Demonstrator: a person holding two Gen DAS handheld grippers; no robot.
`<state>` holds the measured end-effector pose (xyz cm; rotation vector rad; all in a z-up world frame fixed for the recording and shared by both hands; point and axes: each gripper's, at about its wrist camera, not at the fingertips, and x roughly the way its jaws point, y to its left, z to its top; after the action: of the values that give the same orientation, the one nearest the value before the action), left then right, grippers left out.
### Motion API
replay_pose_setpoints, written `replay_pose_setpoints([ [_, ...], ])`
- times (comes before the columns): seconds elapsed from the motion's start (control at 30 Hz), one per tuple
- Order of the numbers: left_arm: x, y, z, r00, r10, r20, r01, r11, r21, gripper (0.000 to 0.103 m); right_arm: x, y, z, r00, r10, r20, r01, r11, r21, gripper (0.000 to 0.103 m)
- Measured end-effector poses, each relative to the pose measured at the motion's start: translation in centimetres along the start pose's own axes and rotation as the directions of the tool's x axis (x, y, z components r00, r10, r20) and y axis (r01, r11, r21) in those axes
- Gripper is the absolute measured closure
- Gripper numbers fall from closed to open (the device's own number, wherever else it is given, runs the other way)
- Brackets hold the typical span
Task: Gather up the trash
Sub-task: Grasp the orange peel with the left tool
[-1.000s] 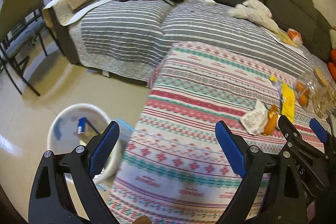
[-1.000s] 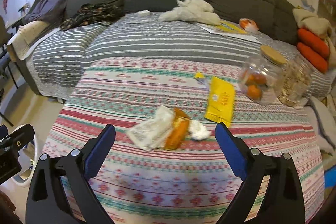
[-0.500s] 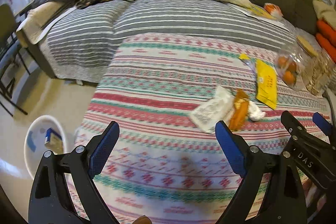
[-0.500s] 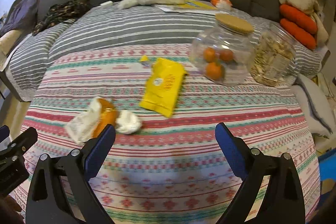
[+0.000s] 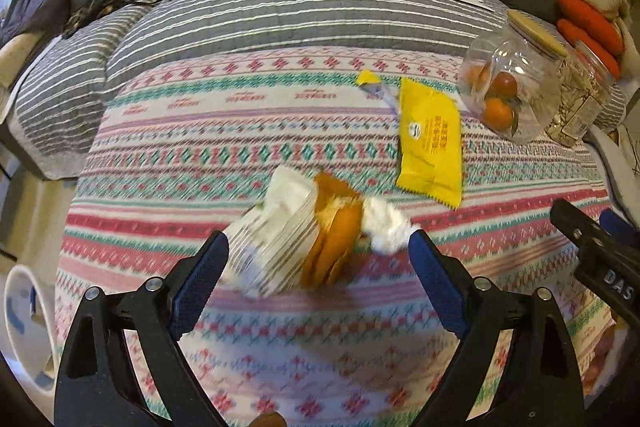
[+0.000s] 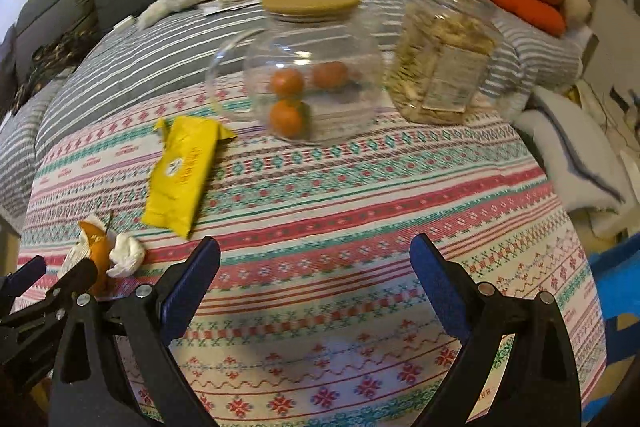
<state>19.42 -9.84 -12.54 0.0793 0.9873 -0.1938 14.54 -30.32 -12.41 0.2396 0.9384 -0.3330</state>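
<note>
A white striped wrapper (image 5: 276, 231), an orange wrapper (image 5: 334, 235) and a crumpled white tissue (image 5: 386, 225) lie together on the patterned tablecloth (image 5: 248, 147). My left gripper (image 5: 318, 255) is open, its jaws on either side of this pile and just short of it. A yellow packet (image 5: 430, 141) lies further back; it also shows in the right wrist view (image 6: 182, 173). A small yellow scrap (image 5: 368, 79) lies behind it. My right gripper (image 6: 314, 269) is open and empty above bare cloth. The left gripper (image 6: 24, 287) shows at its lower left by the pile (image 6: 108, 253).
A round jar with oranges (image 6: 298, 79) and a jar of nuts (image 6: 444, 55) stand at the back right of the table. A white bin (image 5: 24, 311) stands on the floor at the left. A striped sofa (image 5: 280, 7) with soft toys lies behind.
The left gripper swung right, away from the bin, and closed in on the wrapper pile. The right gripper swung right and forward toward the jars. Both stayed open.
</note>
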Motion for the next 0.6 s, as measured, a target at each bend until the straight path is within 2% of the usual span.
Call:
replay_pose_setpoints([
  [0.13, 1.7, 0.4, 0.6, 0.997, -0.062, -0.035, 0.061, 0.998, -0.034, 0.033, 0.9, -0.4, 0.0, 1.0, 0.001, -0.024, -0.001, 1.0, 0.002, 0.01],
  [0.33, 3.0, 0.1, 0.7, 0.999, -0.041, -0.036, 0.041, 0.999, 0.0, 0.045, 1.9, 0.5, 0.1, 0.999, 0.01, -0.04, -0.011, 1.0, -0.016, 0.01],
  [0.4, 2.9, 0.0, 0.6, 0.999, -0.022, -0.027, 0.023, 0.999, 0.023, 0.055, 2.3, 1.1, 0.1, 0.999, 0.022, -0.047, -0.024, 0.999, -0.024, 0.01],
  [0.47, 2.4, 0.3, 0.6, 0.999, -0.035, -0.011, 0.035, 0.999, 0.03, 0.075, 2.5, 1.8, 0.0, 0.998, 0.037, -0.052, -0.039, 0.999, -0.037, 0.01],
  [0.57, 1.1, 1.4, 0.7, 0.998, -0.069, 0.005, 0.069, 0.998, 0.004, 0.083, 2.5, 3.2, -0.2, 0.997, 0.067, -0.05, -0.07, 0.995, -0.075, 0.01],
  [0.6, 0.7, 1.8, 0.7, 0.997, -0.083, 0.009, 0.083, 0.997, -0.004, 0.089, 2.4, 3.8, -0.3, 0.995, 0.084, -0.046, -0.088, 0.991, -0.098, 0.01],
])
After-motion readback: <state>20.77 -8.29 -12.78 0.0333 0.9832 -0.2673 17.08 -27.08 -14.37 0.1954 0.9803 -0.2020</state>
